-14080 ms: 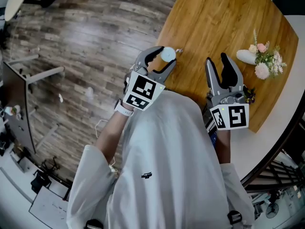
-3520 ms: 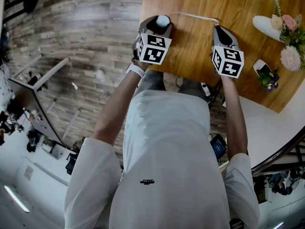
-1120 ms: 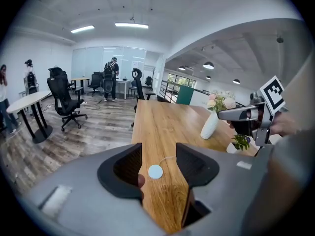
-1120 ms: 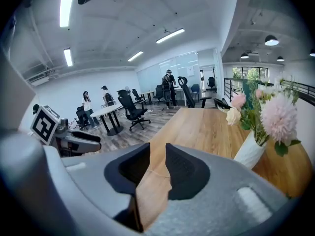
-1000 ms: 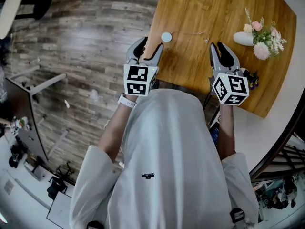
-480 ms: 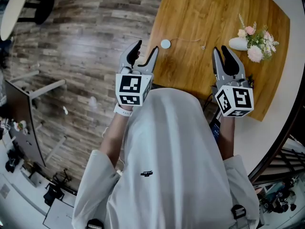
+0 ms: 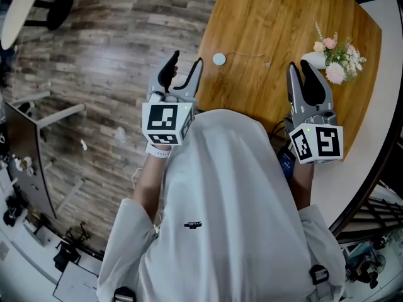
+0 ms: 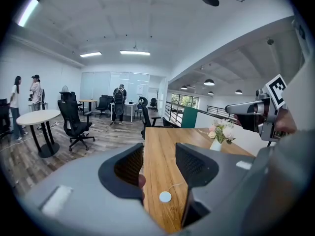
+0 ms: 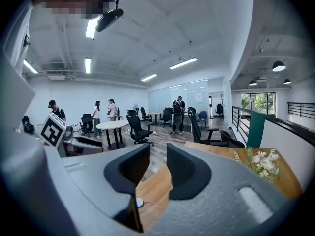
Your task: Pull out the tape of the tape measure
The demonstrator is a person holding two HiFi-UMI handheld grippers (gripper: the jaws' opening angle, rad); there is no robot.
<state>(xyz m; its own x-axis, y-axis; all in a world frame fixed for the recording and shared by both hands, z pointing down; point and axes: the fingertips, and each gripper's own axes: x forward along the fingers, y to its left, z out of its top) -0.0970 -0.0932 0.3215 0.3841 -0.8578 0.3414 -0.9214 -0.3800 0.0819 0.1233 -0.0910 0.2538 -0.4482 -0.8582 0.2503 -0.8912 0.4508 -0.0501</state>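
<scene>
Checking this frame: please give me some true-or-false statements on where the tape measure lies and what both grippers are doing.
1. The tape measure lies on the wooden table. True.
2. The left gripper is shut on the tape measure. False: its fingers stand apart with nothing between them.
3. A length of tape lies drawn out of the case. True.
4. The right gripper grips the tape's end. False: it is open, empty and clear of the tape.
5. The vase of flowers stands beside the left gripper. False: it stands near the right gripper.

Bright overhead light, perhaps fisheye-warped edges
</scene>
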